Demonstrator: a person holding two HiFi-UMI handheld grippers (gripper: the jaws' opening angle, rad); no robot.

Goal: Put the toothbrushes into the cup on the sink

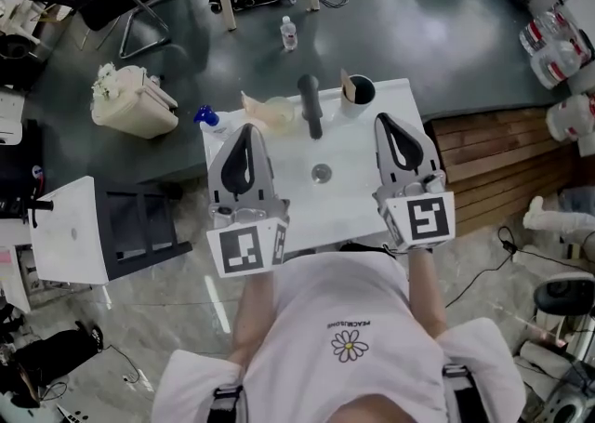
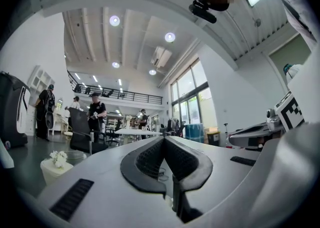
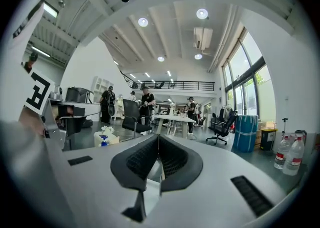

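As both tools are held low over the near edge of the sink top [image 1: 279,191], we list them first.

Item: left gripper [image 1: 246,130]. Its jaws are pressed together with nothing between them; its own view [image 2: 164,139] shows the ribbed pads meeting at the tip. It sits over the left part of the sink top.

Item: right gripper [image 1: 384,120]. Its jaws are likewise together and empty [image 3: 158,136]. It sits over the right part.

Item: cup [image 1: 359,91], dark inside, at the far right corner of the sink top. It stands just beyond the right gripper's tip and a little to its left, apart from it, and well apart from the left gripper.

Item: pale slender stick [image 1: 346,85], upright in the cup and leaning on its left rim (we cannot tell whether it is a toothbrush).

Item: dark faucet [image 1: 310,105], just left of the cup, between the two tools' tips.

Item: drain [image 1: 322,172], mid-basin, between the grippers.

Item: yellowish translucent object [image 1: 270,112], left of the faucet.
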